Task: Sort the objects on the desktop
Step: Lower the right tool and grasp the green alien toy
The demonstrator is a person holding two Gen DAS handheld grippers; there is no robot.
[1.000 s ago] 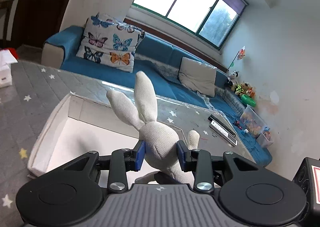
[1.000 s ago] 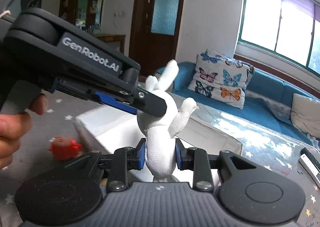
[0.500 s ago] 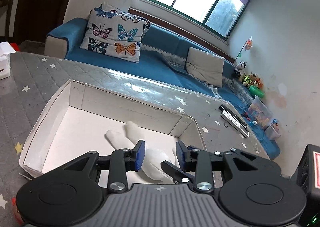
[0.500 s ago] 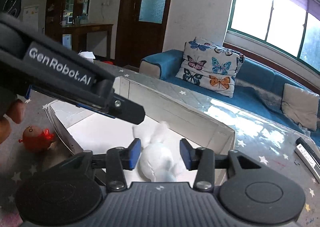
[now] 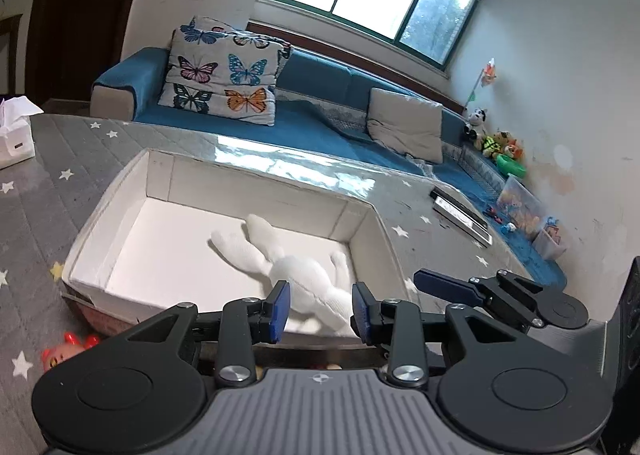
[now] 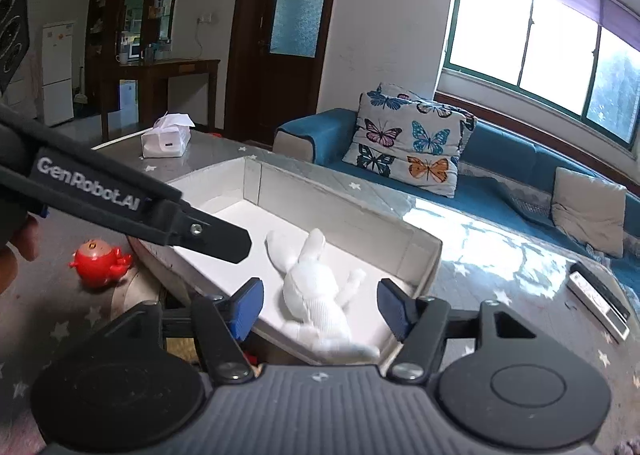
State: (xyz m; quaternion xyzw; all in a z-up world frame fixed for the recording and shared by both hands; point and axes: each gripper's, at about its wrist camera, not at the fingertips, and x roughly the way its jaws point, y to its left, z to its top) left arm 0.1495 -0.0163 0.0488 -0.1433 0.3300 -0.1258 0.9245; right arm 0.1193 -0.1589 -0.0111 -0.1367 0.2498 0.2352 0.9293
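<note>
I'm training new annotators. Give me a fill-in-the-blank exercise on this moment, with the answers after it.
1. The white plush rabbit lies inside the white ____.
2. The small toy on the table outside it is ____ in colour.
3. The cushion on the blue sofa is printed with ____.
4. The right gripper has its jaws ____.

Answers: box; red; butterflies; open
</note>
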